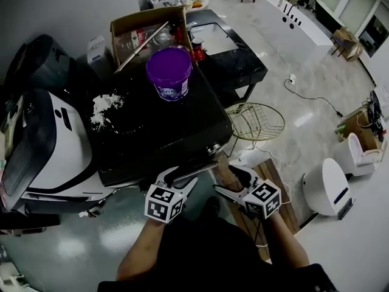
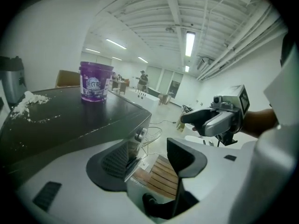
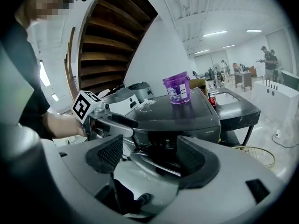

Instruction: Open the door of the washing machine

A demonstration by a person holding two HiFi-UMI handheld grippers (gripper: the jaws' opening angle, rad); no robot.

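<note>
**Left tool** (image 1: 179, 178), **right tool** (image 1: 234, 178): grey moulded plastic with ribbed black pads. Both have their jaws apart and grip nothing. They are held side by side just before the machine's front edge.

**Washing machine** (image 1: 158, 126): boxy, with a glossy black top that is scuffed.

**Door** (image 3: 149, 164): on the front face under the top's overhang, straight ahead of the right tool. Only a curved, shiny grey rim shows between the jaws, clear of the pads. The head view hides it.

**On top:** a round purple plastic tub (image 1: 169, 72) and loose white powder (image 1: 104, 107).
</note>
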